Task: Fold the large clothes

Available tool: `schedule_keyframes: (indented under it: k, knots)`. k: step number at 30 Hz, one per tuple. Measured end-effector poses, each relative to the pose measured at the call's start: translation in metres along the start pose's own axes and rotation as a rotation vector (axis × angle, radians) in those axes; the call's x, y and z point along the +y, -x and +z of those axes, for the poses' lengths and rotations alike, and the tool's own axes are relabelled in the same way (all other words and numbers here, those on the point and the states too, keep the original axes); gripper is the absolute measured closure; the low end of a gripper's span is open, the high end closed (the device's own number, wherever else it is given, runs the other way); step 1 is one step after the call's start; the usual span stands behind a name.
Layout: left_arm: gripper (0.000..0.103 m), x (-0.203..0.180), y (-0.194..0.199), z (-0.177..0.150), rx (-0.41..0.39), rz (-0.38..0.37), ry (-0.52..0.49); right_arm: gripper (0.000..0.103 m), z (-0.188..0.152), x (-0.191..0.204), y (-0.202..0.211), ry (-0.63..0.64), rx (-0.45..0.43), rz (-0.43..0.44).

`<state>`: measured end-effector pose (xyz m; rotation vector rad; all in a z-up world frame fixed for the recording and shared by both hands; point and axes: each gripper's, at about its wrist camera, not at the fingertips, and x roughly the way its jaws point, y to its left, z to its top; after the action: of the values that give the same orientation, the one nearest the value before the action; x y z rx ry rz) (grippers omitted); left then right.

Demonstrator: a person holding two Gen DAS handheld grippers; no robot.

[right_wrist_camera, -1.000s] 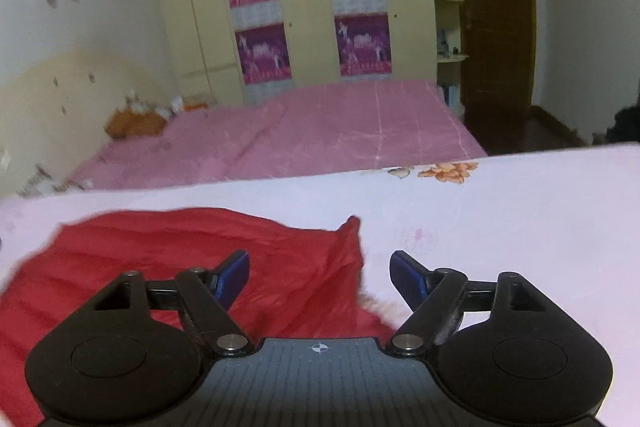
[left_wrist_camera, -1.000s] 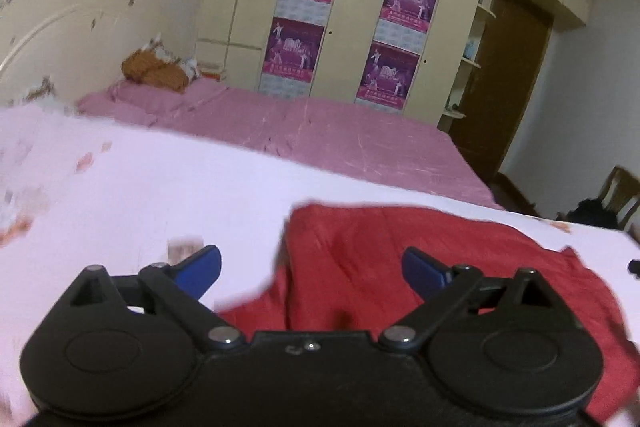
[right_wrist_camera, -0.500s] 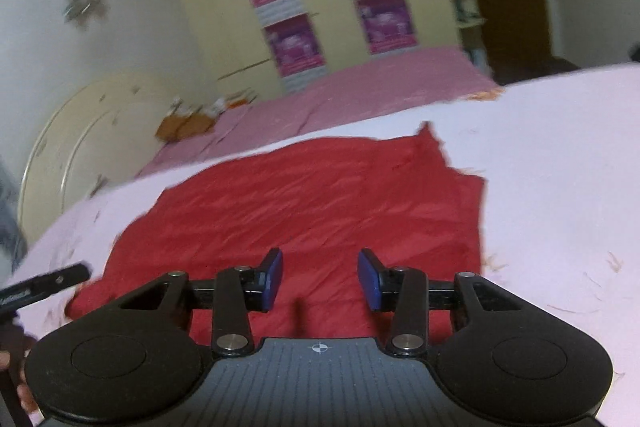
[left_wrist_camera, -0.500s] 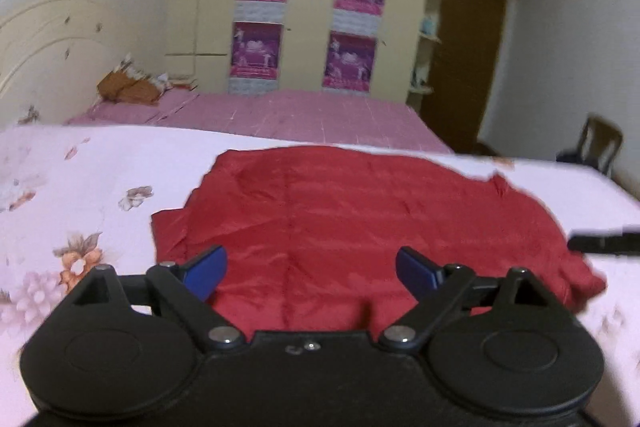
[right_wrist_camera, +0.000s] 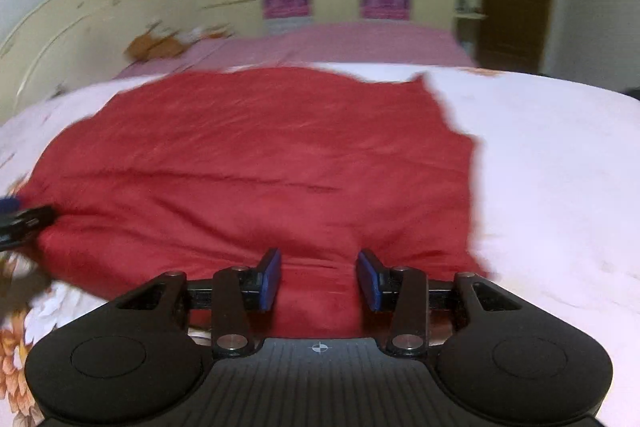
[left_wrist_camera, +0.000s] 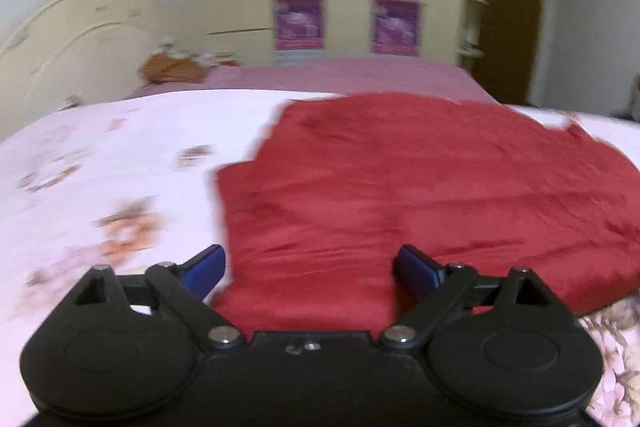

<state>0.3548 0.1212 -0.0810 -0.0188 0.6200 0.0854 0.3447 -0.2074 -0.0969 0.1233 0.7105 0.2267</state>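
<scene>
Left wrist view: showed the red padded garment (left_wrist_camera: 420,187) spread flat on the floral bedsheet (left_wrist_camera: 100,155), ahead of the left gripper (left_wrist_camera: 310,261) and mostly to its right. Placed that gripper at the garment's near-left corner, with the left finger over bare sheet and the right finger over red cloth. Had the jaws just opening back to nearly full width, holding nothing, with no pad pressing on the fabric.

Right wrist view: put the right gripper (right_wrist_camera: 320,267) over the garment's near edge, towards its right half, well inside the ragged right border. Had those jaws just closing to about half width. Showed red cloth in the gap between them but no pinch, so nothing gripped yet. Caught a finger of the left gripper at the far left of that view, touching or just beside the garment's left edge.

Read the long axis as running left to right across the bed, with the near hem closest to both grippers and neither clearly nearer. Judged the coming move to turn on that hem: likely pinched at two spots and carried towards the far edge.
</scene>
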Motion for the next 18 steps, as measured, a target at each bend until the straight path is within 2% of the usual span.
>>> schedule_keyframes:
  k: [1, 3, 5, 7, 9, 10, 11, 12, 16, 18]
  knots:
    - [0.006, 0.011, 0.009, -0.001, -0.011, 0.0, 0.051, 0.05, -0.001, -0.015, 0.013, -0.08, -0.014, 0.022]
    - [0.006, 0.028, 0.025, -0.004, -0.012, -0.034, 0.155, 0.019, -0.008, -0.038, 0.031, -0.209, -0.033, 0.046]
    - [0.009, 0.039, 0.036, -0.011, -0.004, -0.081, 0.27, 0.019, -0.015, -0.058, 0.041, -0.355, -0.029, 0.091]
    - [0.011, 0.046, 0.038, -0.021, 0.04, -0.131, 0.426, 0.019, -0.021, -0.076, 0.04, -0.516, -0.011, 0.139]
    - [0.019, 0.053, 0.028, -0.033, 0.083, -0.22, 0.603, 0.019, -0.029, -0.088, 0.031, -0.645, 0.0, 0.18]
    - [0.022, 0.056, 0.02, -0.036, 0.105, -0.249, 0.661, 0.02, -0.028, -0.093, 0.028, -0.694, -0.002, 0.193]
    - [0.026, 0.058, 0.013, -0.041, 0.121, -0.274, 0.711, 0.022, -0.026, -0.095, 0.025, -0.726, -0.008, 0.205]
    - [0.028, 0.059, 0.006, -0.042, 0.113, -0.295, 0.758, 0.03, -0.027, -0.097, 0.023, -0.747, -0.015, 0.213]
    - [0.034, 0.066, -0.027, -0.039, 0.074, -0.321, 0.872, 0.033, -0.029, -0.106, 0.012, -0.808, -0.058, 0.242]
    - [0.044, 0.068, -0.04, -0.034, 0.066, -0.314, 0.906, 0.039, -0.023, -0.106, 0.004, -0.806, -0.061, 0.237]
